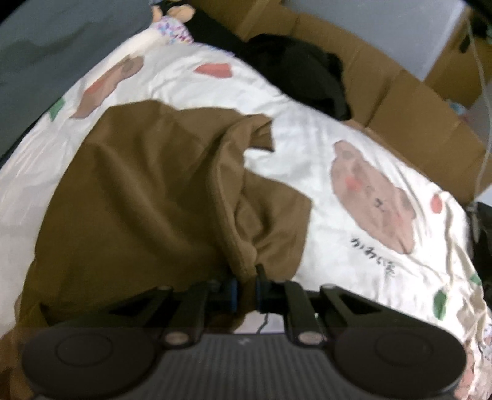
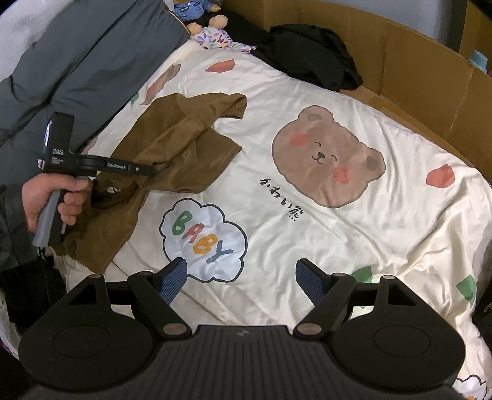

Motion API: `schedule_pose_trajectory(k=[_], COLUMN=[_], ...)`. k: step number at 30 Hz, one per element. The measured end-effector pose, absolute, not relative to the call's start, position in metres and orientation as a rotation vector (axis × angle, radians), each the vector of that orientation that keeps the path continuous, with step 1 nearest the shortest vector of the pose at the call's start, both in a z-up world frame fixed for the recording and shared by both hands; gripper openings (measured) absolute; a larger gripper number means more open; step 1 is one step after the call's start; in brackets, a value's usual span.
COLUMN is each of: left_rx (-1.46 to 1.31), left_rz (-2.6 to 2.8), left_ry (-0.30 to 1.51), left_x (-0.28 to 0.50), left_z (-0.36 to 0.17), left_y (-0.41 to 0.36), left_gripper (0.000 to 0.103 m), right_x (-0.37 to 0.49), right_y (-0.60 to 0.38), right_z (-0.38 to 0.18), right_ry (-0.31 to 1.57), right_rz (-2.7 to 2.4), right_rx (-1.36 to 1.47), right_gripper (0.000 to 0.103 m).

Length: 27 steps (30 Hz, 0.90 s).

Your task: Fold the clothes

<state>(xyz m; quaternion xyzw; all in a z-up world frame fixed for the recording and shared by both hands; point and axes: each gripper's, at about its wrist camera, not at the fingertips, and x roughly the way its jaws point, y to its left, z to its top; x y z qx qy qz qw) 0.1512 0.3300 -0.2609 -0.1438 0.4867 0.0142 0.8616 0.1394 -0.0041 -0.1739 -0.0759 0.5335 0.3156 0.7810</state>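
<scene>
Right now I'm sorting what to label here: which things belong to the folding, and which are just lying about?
In the job:
brown shirt
left gripper, shut on the shirt's edge
right gripper, open over the bear-print quilt

Lying about:
black garment
grey duvet
stuffed toys
cardboard boxes

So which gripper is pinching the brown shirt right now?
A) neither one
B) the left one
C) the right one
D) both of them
B: the left gripper is shut on a bunched fold of the brown shirt, while the right gripper hangs open over the bear blanket, touching no cloth.
</scene>
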Motion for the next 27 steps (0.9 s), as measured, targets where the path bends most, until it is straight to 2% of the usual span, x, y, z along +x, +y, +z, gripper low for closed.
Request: schedule_pose_trajectory(k=[10,18,23,27], left_rx=[-0.317,-0.3,-0.265,-0.219], left_rz=[-0.101,-0.322,-0.46,-0.518], left_ry=[1.016,1.001,1.004,1.017], left_x=[0.15,0.149,0.143,0.131], left_z=[-0.254,-0.228,-0.209,-0.199], left_y=[0.31,0.256,0.225,0.215], left_gripper=[0.009,0.009,0.009,0.009], right_x=[0.139,0.138,0.138,0.138], right_y=[-0.013,-0.025,-0.032,-0.037], right_z=[-0.172,-0.169,-0.167,-0.165], right_ry=[1.13,1.107,1.093,1.032], right_rz=[0.672,0.661,0.655,0.681], right_rx=[-0.177,-0.186,-0.192,-0.246], right_gripper=[0.082,0.082,0.074,0.073])
